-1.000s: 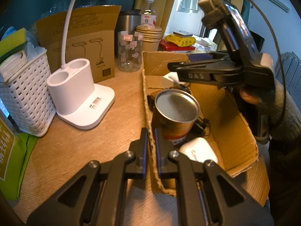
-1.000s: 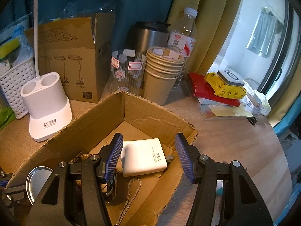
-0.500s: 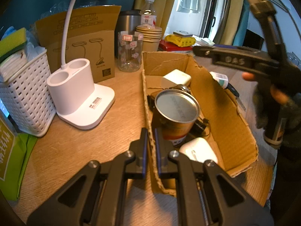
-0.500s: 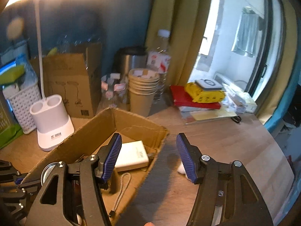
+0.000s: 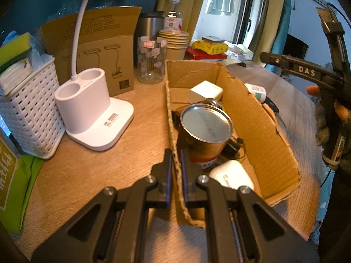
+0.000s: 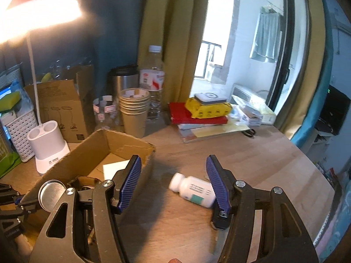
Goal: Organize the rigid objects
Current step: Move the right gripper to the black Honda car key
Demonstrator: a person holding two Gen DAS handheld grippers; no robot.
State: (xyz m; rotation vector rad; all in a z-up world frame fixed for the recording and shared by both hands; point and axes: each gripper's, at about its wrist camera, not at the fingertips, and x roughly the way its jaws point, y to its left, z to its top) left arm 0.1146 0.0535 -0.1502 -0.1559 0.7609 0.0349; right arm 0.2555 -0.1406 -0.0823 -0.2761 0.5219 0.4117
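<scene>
White desk lamp base (image 5: 94, 118), woven white basket (image 5: 28, 109), stacked paper cups (image 6: 133, 107), water bottle (image 6: 153, 83), yellow curtain (image 6: 173, 32)

— Where does the box (image 5: 258, 118) sit?

— On the table (image 5: 92, 175), right of the lamp base (image 5: 92, 114). My left gripper (image 5: 174, 171) is clamped on its near wall.

— What's in it?

— A can (image 5: 206, 131) upright near the middle, a charger (image 5: 206, 91) behind it, an earbud case (image 5: 232, 175) in front.

— And outside?

— A bottle (image 6: 193, 189) lies on its side on the table, right of the box, below my right gripper (image 6: 173, 184). A basket (image 5: 28, 109) stands left of the lamp; cups (image 6: 133, 109) stand behind the box.
</scene>
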